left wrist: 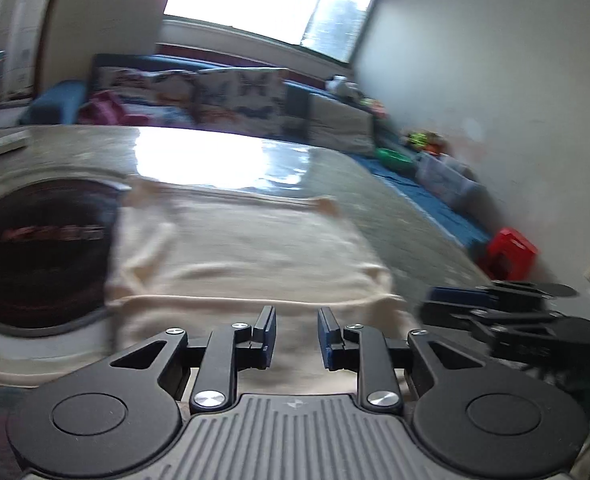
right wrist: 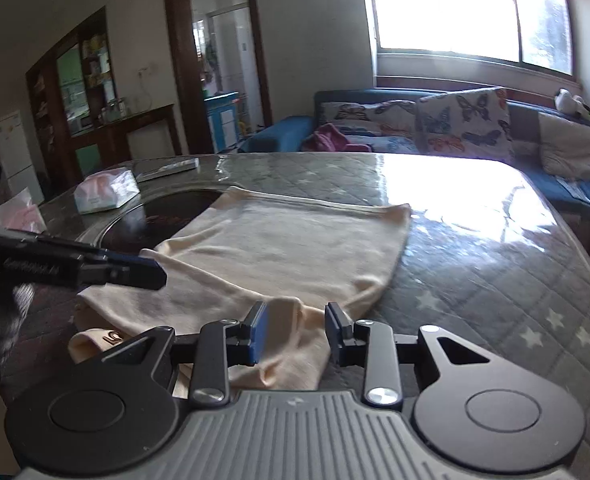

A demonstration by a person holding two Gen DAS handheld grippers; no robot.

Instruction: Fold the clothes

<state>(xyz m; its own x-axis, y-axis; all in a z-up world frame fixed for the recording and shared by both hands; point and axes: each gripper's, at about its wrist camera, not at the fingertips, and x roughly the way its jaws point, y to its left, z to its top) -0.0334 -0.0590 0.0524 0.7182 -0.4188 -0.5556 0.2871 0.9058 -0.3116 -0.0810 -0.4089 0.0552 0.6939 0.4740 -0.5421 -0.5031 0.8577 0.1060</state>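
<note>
The quilted bench [right wrist: 475, 280] carries a cream garment [right wrist: 279, 248] lying mostly flat, near edge bunched. Left gripper [left wrist: 295, 336] hovers over the hem, jaws apart and empty; right gripper [right wrist: 295, 332] straddles the bunched corner, jaws apart. Probably best to pinch both corners evenly before folding.

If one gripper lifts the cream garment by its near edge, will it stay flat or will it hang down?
The cream garment will probably hang limp: it lies thin with soft wrinkles, and its near part is already bunched. It looks light for its area. The glossy table cover may let it slide when pulled.
</note>
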